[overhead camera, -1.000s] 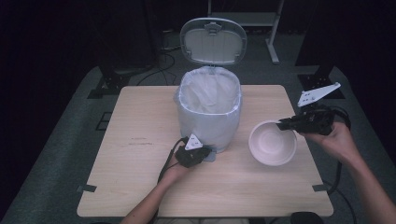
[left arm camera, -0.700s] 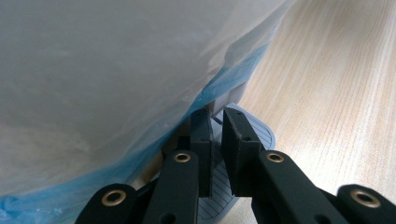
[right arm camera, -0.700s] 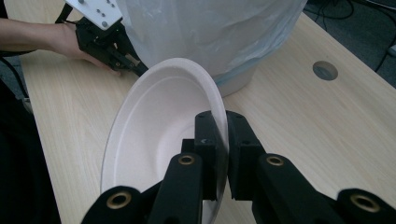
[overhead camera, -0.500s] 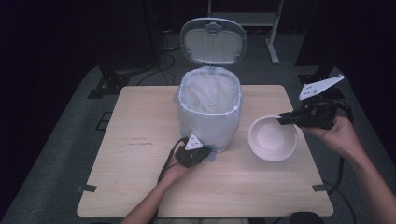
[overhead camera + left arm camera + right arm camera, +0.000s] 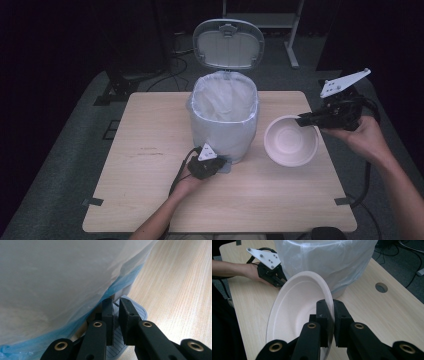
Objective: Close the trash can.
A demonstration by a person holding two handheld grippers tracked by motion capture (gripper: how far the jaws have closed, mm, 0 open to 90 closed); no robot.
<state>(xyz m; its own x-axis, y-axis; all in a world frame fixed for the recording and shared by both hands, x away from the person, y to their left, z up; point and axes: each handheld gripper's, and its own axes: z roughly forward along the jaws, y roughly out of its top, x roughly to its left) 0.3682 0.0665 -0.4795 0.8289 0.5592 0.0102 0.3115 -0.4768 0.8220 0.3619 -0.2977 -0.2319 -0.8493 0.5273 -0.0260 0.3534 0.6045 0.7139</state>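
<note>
One bin (image 5: 224,120) stands near the middle of the one table (image 5: 145,165), a rounded grey tub with its lid (image 5: 228,44) tipped up behind it. A thin, crinkled, see-through plastic bag (image 5: 225,102) lines the bin and folds over the rim; in the left gripper view the bag's lower edge shows blue. The table is pale wood with a fine straight grain, and one round hole (image 5: 381,287) is cut through its top.

There is one bowl (image 5: 291,140), off-white, round and matte, with a smooth wide rim. It is lifted off the table to the right of the bin and tilted, its hollow facing the bin.

Two grippers are in use. The right gripper (image 5: 331,322) has its jaws closed tight on the rim of the bowl, one pad inside and one outside. The left gripper (image 5: 116,315) sits low at the foot of the bin, its jaws nearly together and pinching the thin edge of the ribbed grey pedal (image 5: 136,312) that sticks out from the bin's base.
</note>
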